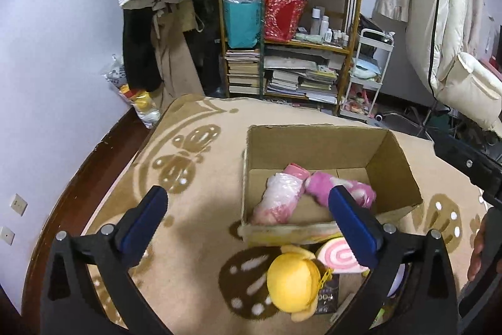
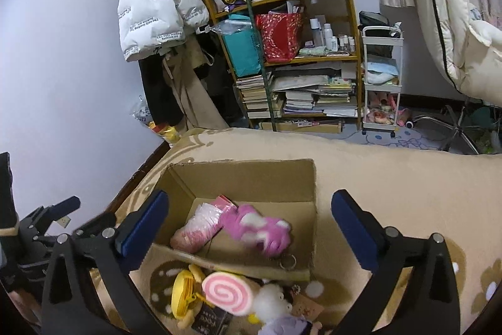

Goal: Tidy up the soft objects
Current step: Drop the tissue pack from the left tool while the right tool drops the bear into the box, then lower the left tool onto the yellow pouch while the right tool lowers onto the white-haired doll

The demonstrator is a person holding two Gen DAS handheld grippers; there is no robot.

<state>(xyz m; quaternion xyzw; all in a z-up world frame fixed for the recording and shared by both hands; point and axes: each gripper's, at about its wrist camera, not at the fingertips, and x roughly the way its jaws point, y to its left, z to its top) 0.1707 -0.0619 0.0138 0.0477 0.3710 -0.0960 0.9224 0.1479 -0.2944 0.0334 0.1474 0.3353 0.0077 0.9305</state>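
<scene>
The left gripper (image 1: pixel 248 206) hangs wide open, gripping nothing; at its 6 o'clock lies a round yellow plush toy (image 1: pixel 295 280). At 1 o'clock an open brown cardboard box (image 1: pixel 317 143) holds a pink fluffy plush (image 1: pixel 326 186). The right gripper (image 2: pixel 249 209) gapes wide, empty, above the box.

Your open cardboard box (image 2: pixel 238 178) holding pink plush paw (image 2: pixel 260 228) and plastic-wrapped pink toy (image 2: pixel 197 228), your yellow plush (image 1: pixel 293 278) and pink swirl roll (image 2: pixel 227 291) just outside its near wall
</scene>
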